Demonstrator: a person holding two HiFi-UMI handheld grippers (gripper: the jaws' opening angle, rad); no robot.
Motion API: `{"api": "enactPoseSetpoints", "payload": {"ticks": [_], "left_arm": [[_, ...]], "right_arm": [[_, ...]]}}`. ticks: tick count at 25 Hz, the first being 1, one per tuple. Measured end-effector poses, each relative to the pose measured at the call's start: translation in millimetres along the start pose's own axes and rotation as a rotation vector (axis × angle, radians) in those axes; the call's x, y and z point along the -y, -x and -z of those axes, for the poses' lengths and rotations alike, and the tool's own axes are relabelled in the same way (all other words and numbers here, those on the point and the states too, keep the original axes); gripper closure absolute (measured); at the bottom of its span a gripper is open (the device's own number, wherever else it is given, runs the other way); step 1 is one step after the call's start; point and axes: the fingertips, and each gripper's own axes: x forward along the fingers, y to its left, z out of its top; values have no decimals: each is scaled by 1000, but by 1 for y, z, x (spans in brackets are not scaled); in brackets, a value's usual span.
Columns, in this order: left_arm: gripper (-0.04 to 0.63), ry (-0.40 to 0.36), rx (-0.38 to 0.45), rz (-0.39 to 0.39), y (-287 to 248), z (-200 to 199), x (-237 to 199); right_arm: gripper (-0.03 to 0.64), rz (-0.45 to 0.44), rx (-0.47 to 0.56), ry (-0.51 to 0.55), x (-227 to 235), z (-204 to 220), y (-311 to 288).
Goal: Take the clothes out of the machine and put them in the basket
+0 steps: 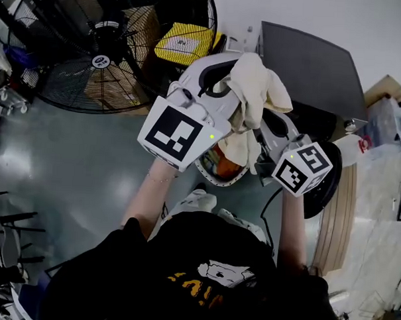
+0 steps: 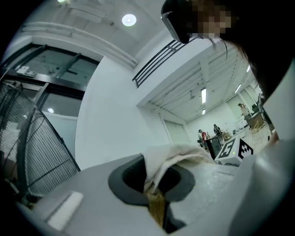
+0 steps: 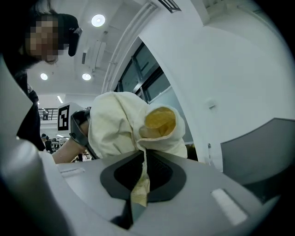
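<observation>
A cream cloth (image 1: 255,85) hangs between my two grippers, bunched up at chest height. In the head view my left gripper (image 1: 229,91) is shut on the cloth's upper part, and my right gripper (image 1: 266,136) is shut on its lower right part. The left gripper view shows the cloth (image 2: 173,156) pinched in the shut left gripper (image 2: 156,203), and the right gripper's marker cube (image 2: 235,152) beyond. In the right gripper view the cloth (image 3: 122,126), with a yellow lining, is clamped in the shut right gripper (image 3: 137,196). Under the cloth sits a white-rimmed basket (image 1: 206,171) with something orange inside.
The dark grey machine (image 1: 311,65) stands at the upper right, its round black door (image 1: 327,185) swung open beside my right hand. A large floor fan (image 1: 106,46) fills the upper left, with a yellow box (image 1: 186,42) behind it. A wooden board (image 1: 340,222) lies at the right.
</observation>
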Motion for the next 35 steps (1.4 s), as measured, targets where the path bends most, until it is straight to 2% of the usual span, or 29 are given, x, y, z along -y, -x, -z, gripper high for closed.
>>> {"api": "enactPoseSetpoints", "payload": {"ticks": [2,4,7,11,17,23,30,35], "left_arm": [[578,-41,-3,9,1,-2,-8],[578,-48,-19,12,3,7,-17],[578,-8,-60,11,7,35,-26],[578,40,-169,40,16,85,-26],[578,113,-371,158,28,182,-2],[578,169,-518,257,37,259,26],[578,233,-658,341,45,335,51],[577,234,-764,410,51,381,65]], "right_arm": [[588,-7,3,-3,-1,-3,-14],[588,-2,-11,-2,0,1,-27],[588,18,-55,-25,7,19,-40],[588,63,-130,-95,20,61,-47],[586,187,-271,-219,55,141,-39],[586,334,-389,-280,82,202,-10],[584,472,-469,-313,106,244,16],[572,554,-471,-367,116,273,24]]}}
